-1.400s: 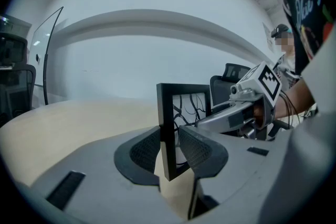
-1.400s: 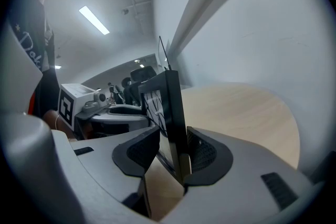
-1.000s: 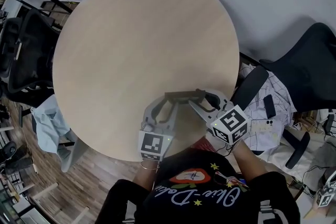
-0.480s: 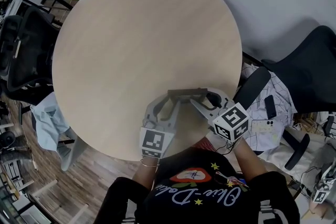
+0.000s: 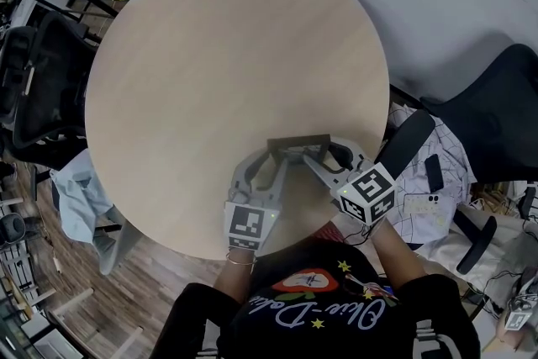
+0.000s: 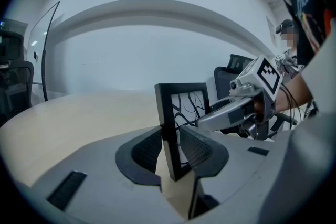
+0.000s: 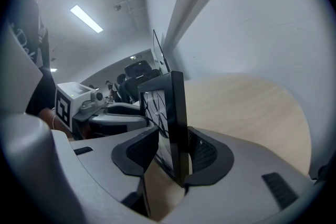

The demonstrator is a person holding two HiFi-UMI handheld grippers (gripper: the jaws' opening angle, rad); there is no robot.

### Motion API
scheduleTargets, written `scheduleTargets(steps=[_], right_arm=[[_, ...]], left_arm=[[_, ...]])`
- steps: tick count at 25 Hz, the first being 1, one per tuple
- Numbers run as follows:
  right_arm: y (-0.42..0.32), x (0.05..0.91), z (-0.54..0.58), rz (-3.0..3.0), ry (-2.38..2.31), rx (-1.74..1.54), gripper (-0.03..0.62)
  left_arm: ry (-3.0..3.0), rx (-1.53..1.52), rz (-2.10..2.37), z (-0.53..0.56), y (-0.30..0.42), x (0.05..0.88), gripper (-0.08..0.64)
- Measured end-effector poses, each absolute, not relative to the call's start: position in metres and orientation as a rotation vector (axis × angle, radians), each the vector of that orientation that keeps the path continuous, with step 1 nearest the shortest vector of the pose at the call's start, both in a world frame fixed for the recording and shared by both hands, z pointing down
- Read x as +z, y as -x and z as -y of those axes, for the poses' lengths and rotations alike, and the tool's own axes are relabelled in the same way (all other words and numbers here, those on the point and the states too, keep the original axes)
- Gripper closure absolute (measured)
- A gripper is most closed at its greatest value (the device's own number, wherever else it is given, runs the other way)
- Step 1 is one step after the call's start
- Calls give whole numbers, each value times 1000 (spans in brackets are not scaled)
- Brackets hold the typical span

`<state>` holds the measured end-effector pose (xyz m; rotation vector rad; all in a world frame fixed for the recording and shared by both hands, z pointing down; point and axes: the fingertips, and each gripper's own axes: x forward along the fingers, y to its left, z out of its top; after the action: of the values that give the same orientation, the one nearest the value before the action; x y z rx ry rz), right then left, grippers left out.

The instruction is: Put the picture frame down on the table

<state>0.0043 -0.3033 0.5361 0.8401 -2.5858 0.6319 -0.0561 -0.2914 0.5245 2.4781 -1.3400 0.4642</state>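
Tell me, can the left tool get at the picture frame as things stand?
Yes, it seems so: the picture frame stands upright right between the left tool's jaws, which have just been opening, and nothing lies in between. The right tool grips the frame's other end.

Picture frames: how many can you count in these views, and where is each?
1. The picture frame stands upright at the table's near edge, by the person. None seems hidden.
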Motion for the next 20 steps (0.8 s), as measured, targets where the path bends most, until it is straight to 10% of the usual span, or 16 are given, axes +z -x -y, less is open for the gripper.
scheduleTargets(steps=[20], right_arm=[[-4, 537, 322, 2545, -984, 562, 433]], left_arm=[[-2480, 502, 1342, 308, 60, 529, 454]])
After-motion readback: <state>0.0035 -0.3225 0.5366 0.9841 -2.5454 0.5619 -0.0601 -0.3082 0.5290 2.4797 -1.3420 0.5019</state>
